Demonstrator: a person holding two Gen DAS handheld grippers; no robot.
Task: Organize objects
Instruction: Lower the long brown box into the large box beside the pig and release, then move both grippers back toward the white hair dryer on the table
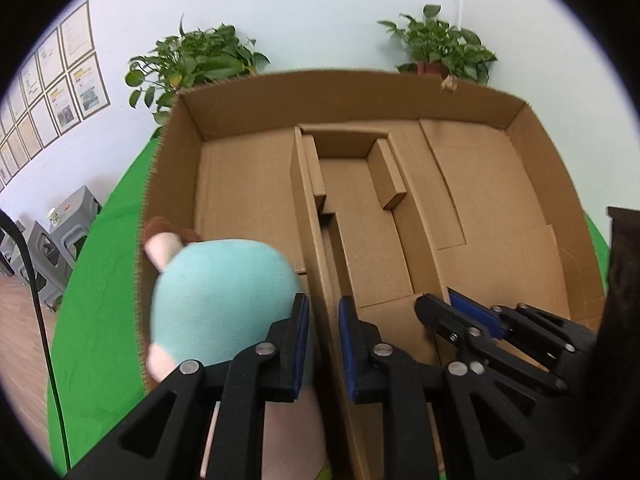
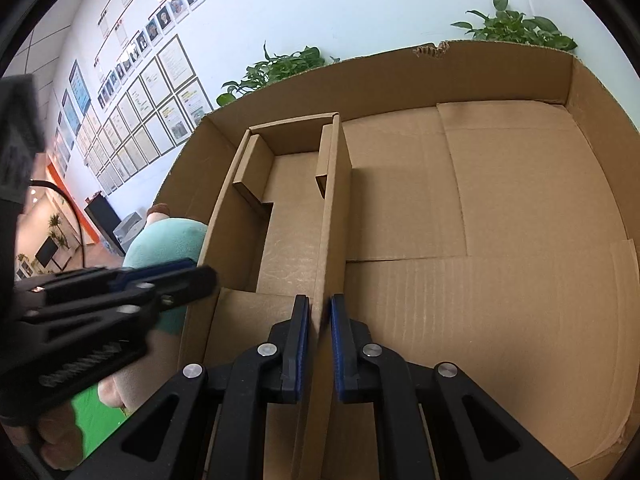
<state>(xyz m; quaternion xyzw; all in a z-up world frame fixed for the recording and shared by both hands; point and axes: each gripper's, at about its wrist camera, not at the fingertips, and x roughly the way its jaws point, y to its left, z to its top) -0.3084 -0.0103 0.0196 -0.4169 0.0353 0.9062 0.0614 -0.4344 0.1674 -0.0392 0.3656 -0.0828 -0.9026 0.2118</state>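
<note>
A big open cardboard box [image 1: 360, 80] lies on a green table. Inside it stands a smaller cardboard insert [image 1: 304, 208] with two long upright walls. My left gripper [image 1: 324, 344] is shut on the insert's left wall near its front end. My right gripper [image 2: 320, 340] is shut on the insert's right wall [image 2: 334, 208]; the left wrist view shows that gripper [image 1: 444, 302] from the side. A teal plush toy [image 1: 216, 292] with pink and brown parts sits at the box's left wall, beside the insert. The right wrist view shows the plush toy [image 2: 164, 240] behind the left gripper [image 2: 200, 276].
The box's right part [image 2: 520, 200] shows bare cardboard floor. The green cloth [image 1: 108, 280] runs around the box. Two potted plants [image 1: 192, 60] [image 1: 440, 48] stand behind the far wall. A black cable [image 1: 36, 280] hangs at the left, grey stools [image 1: 60, 232] beyond it.
</note>
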